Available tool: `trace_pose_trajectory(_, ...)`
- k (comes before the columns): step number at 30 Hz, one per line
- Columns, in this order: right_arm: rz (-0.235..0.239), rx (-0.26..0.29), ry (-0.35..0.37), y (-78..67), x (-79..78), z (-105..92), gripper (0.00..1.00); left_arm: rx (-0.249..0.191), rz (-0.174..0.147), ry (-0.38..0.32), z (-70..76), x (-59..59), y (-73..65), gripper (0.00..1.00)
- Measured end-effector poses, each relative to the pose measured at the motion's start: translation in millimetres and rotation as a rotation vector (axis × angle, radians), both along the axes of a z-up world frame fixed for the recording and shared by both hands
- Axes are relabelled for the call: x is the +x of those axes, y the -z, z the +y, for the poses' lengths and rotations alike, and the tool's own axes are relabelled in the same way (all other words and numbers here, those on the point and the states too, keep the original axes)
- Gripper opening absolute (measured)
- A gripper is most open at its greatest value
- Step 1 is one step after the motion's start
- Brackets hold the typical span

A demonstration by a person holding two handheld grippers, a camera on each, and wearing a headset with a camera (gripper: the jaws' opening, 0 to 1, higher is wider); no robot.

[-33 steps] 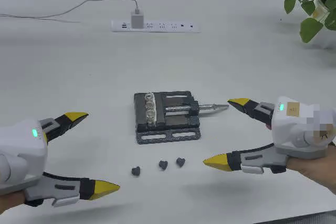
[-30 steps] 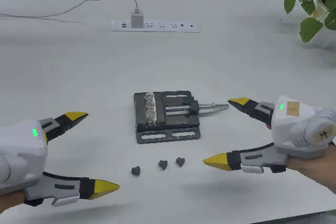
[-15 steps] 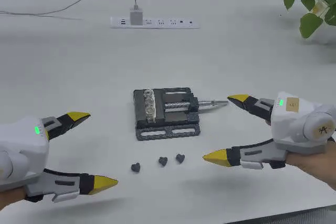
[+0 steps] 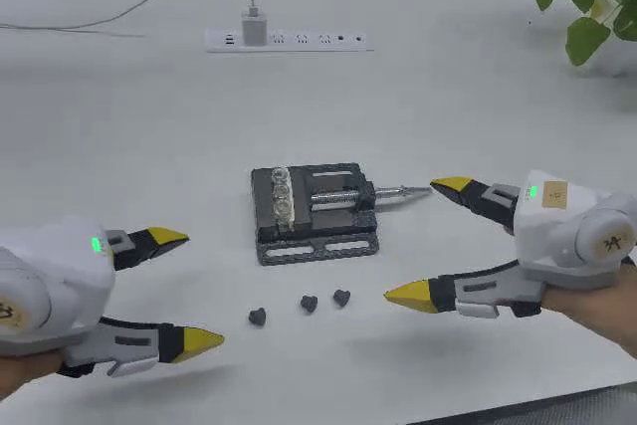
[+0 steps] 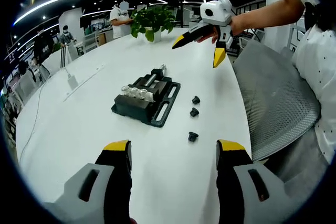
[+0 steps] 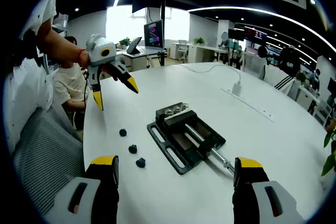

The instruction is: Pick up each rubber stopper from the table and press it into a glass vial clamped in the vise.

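Near side of table [image 4: 448, 97], just in front of vise [image 4: 318, 249]: three rubber stoppers [image 4: 309, 304] sitting loose | glass vials [image 4: 283, 194] clamped at its left end | left gripper [image 4: 187, 289], right gripper [image 4: 426, 240] gaping wide, holding nothing | probably light, squishy, grippy; best pinched across the sides

Left gripper [image 4: 201, 288]: jaws are held wide apart, one tip above the other.
Right gripper [image 4: 411, 240]: jaws are held wide apart, tips pointed leftward.
Right hand [image 4: 597, 316]: is seen behind the jaws.
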State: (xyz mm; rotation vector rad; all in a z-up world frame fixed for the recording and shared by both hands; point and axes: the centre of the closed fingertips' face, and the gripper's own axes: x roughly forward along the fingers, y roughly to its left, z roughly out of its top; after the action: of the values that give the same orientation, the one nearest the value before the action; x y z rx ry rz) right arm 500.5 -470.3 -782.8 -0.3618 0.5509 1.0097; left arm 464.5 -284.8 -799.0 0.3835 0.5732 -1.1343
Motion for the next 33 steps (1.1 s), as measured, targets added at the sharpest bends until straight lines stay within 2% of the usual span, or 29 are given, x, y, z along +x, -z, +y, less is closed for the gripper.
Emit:
trace_pose_trajectory(3, 0.0, 0.001, 0.001, 0.2, -0.3, 0.0, 0.9, 0.022, 0.016, 0.023, -2.4, -2.4, 2.9, 0.56)
trace_pose_trajectory(12, 0.002, 0.004, 0.005, 0.4, -0.6, -0.6, 0.89, 0.078, 0.036, 0.084, -11.9, -10.0, 12.0, 0.45)
trace_pose_trajectory(15, 0.003, 0.005, 0.007, 1.0, -1.1, -1.0, 0.89, 0.104, 0.04, 0.105, -13.9, -10.4, 20.2, 0.41)
trace_pose_trajectory(25, 0.006, 0.005, 0.012, 1.5, -2.4, -3.6, 0.88, 0.158, 0.051, 0.146, -24.4, -11.3, 33.3, 0.31)
trace_pose_trajectory(33, 0.01, 0.005, 0.017, 3.2, -2.7, -5.3, 0.88, 0.198, 0.045, 0.19, -31.4, -12.5, 44.9, 0.22)
